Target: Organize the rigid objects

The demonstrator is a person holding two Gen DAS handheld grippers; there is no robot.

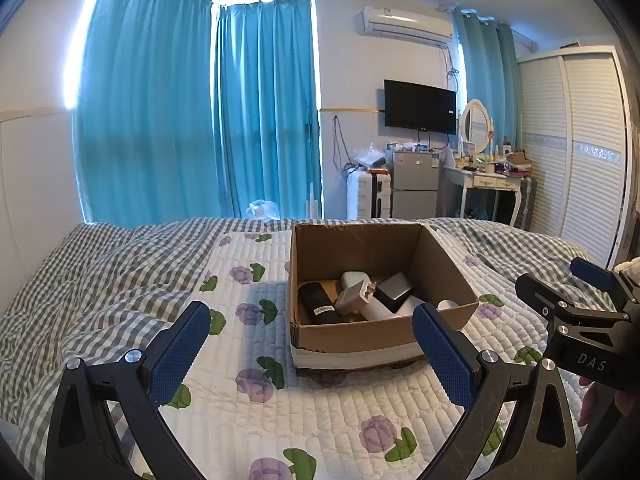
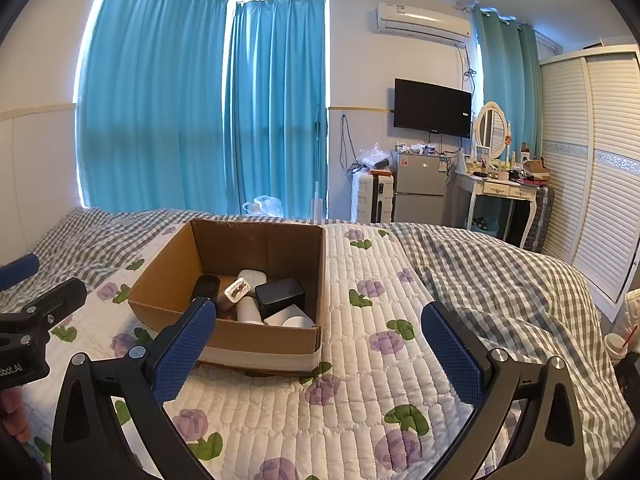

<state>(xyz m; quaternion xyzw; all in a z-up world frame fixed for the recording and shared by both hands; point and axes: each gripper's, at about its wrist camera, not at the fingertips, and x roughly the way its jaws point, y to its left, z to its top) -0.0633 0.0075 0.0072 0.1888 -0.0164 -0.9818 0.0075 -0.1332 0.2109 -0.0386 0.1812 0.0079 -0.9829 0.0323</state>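
Observation:
An open cardboard box (image 1: 360, 240) sits on the flowered quilt (image 1: 256, 360) of a bed. It holds several rigid things: a black cylinder (image 1: 316, 304), a white plug adapter (image 1: 354, 294), a dark charger block (image 1: 394, 291) and white pieces (image 1: 384, 310). The box also shows in the right wrist view (image 2: 168, 280). My left gripper (image 1: 312, 340) is open and empty, hovering in front of the box. My right gripper (image 2: 320, 340) is open and empty, just right of the box's near corner. Each gripper shows at the edge of the other's view.
A grey checked duvet (image 2: 500, 280) lies bunched on both sides of the quilt. Beyond the bed are teal curtains (image 1: 160, 120), a suitcase (image 1: 368, 196), a small fridge (image 1: 414, 184), a dressing table (image 1: 486, 180) and a wardrobe (image 1: 580, 152). A cup (image 2: 616, 346) stands at the right edge.

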